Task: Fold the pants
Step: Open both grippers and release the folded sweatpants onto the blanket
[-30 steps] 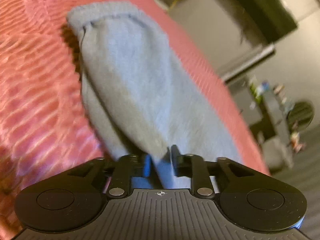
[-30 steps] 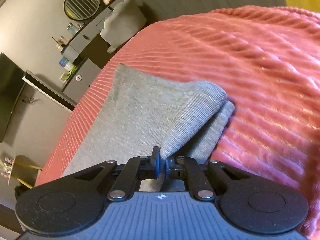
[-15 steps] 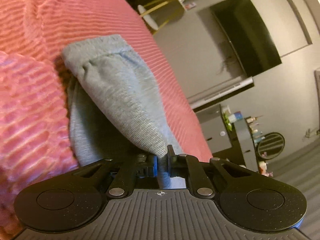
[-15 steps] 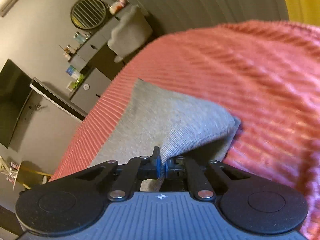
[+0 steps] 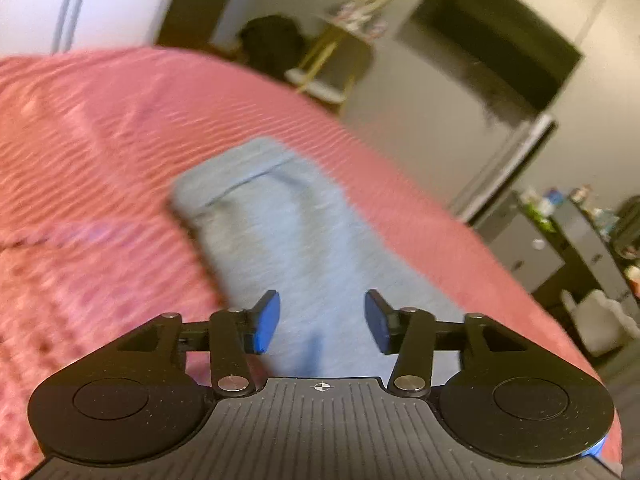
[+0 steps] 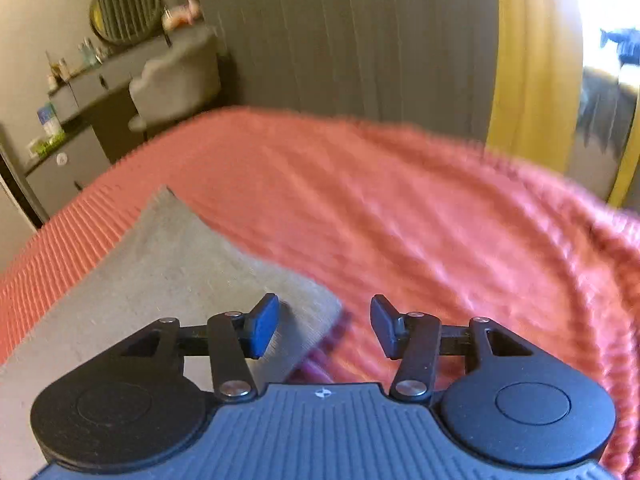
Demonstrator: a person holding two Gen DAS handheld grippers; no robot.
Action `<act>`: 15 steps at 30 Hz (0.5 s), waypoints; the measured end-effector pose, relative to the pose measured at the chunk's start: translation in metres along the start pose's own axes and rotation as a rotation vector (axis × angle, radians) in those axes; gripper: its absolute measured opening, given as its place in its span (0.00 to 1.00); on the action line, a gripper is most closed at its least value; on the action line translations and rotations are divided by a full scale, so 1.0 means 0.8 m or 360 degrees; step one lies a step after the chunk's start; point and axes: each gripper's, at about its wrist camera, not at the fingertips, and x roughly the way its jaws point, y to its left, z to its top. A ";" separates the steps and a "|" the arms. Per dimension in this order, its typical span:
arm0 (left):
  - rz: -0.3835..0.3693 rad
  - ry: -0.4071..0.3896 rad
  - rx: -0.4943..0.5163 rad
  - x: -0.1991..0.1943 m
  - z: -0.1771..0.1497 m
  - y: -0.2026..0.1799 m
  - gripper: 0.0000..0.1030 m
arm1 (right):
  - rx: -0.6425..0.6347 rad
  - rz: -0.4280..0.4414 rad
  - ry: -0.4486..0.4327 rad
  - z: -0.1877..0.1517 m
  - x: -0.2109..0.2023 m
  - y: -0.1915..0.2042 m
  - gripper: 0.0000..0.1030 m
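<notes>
Pink ribbed bedspread (image 5: 100, 152) covers the bed and carries the grey pants (image 5: 288, 240), which lie folded flat on it. Left gripper (image 5: 322, 322) has its jaws spread wide with nothing between them; the pants stretch away directly ahead of and beneath it, their far end toward the room's wall-mounted television (image 5: 492, 36). Right gripper (image 6: 324, 326) is likewise spread and holds nothing — the pants (image 6: 168, 276) lie to its left and ahead, one folded corner just under the left fingertip (image 6: 262, 328), while the right fingertip sits over bare bedspread (image 6: 440, 220). Both views are motion-blurred. Grey chair (image 6: 176, 76) and dresser (image 6: 80, 92) stand beyond the bed.
</notes>
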 end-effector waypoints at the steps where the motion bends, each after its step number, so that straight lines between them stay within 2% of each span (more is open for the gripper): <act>1: -0.0053 0.0019 0.0021 0.006 -0.003 -0.010 0.56 | 0.0006 0.0080 -0.0049 -0.005 -0.011 0.011 0.49; 3: -0.0141 0.0112 0.0022 0.028 -0.017 -0.028 0.58 | -0.0002 0.0331 -0.0025 -0.018 -0.020 0.038 0.49; 4: -0.0197 0.0180 0.0016 0.040 -0.025 -0.035 0.58 | -0.0017 0.0522 0.0058 -0.027 -0.019 0.058 0.49; 5: -0.0238 0.0250 0.0007 0.054 -0.035 -0.041 0.58 | -0.0017 0.0684 0.0162 -0.036 -0.014 0.075 0.49; 7: -0.0294 0.0417 0.0031 0.090 -0.056 -0.050 0.58 | 0.0031 0.1028 0.0478 -0.055 0.007 0.103 0.49; 9: -0.0206 0.0511 0.0078 0.104 -0.070 -0.056 0.55 | 0.0089 0.1257 0.0765 -0.075 0.036 0.117 0.47; 10: -0.0198 0.0481 0.0073 0.108 -0.067 -0.054 0.55 | 0.0078 0.1257 0.0822 -0.081 0.047 0.117 0.33; 11: -0.0182 0.0436 0.0052 0.109 -0.063 -0.050 0.54 | 0.0053 0.1233 0.0827 -0.080 0.058 0.111 0.14; 13: -0.0031 0.0352 -0.0001 0.112 -0.053 -0.037 0.47 | 0.0121 0.1159 0.0799 -0.068 0.072 0.087 0.11; 15: 0.0027 0.0292 -0.0043 0.110 -0.048 -0.030 0.44 | 0.0250 0.0914 0.0644 -0.049 0.081 0.050 0.11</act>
